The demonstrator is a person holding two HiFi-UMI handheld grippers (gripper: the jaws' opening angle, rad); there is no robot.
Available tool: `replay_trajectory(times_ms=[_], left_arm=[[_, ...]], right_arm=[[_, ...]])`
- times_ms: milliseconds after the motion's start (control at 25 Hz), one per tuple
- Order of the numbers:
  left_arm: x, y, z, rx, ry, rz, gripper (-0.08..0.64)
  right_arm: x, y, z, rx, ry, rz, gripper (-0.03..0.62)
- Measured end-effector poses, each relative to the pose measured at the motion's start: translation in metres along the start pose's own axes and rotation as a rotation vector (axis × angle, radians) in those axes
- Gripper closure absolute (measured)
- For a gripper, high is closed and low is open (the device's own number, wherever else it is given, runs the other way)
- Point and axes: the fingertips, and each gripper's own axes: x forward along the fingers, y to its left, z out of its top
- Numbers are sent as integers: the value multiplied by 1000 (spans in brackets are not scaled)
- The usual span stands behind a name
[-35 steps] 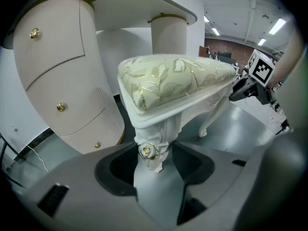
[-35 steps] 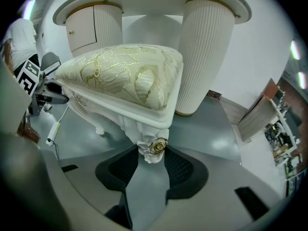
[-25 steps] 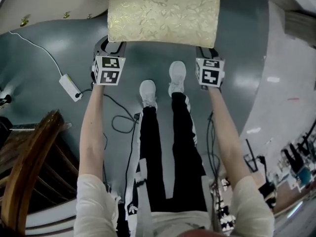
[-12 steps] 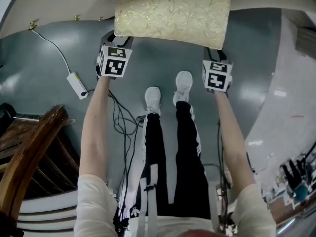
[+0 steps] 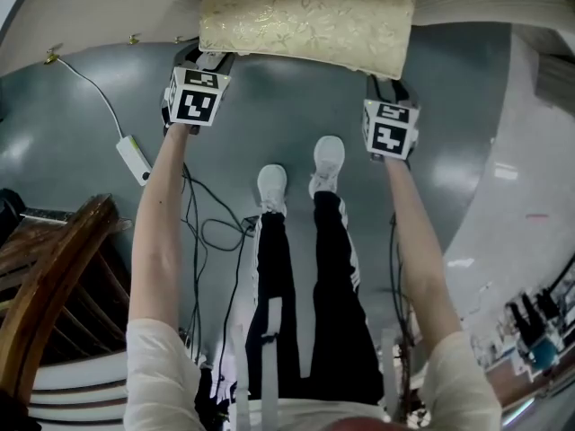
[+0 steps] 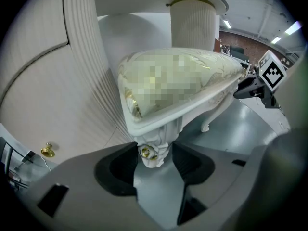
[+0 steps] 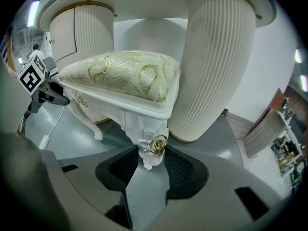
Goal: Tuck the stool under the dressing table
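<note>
Now left gripper (image 6: 155,159) clamped on 1 stool (image 5: 305,14) leg, right gripper (image 7: 151,161) clamped on another.

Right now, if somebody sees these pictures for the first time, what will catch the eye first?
The stool with its gold-patterned cushion, at the top of the head view, stands out most. The left gripper and the right gripper each clamp one of its carved white legs. Just behind it rise the ribbed white pedestals of the dressing table.
</note>
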Motion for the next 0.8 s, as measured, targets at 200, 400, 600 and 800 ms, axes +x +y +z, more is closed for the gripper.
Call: replay_trajectory(times_ms=[200,400,600,800], left_arm=[[7,9,12,-3,-15,9,334],[20,35,38,5,35,24,334],[22,40,44,34,33,14,334],[29,58,48,40,22,31,333]], right_arm=[[8,-2,11,6,-5,6,423],[24,-6,43,9,6,10,423],[24,-5,47,-8,-5,7,423],[29,5,54,-39,-13,20,426]])
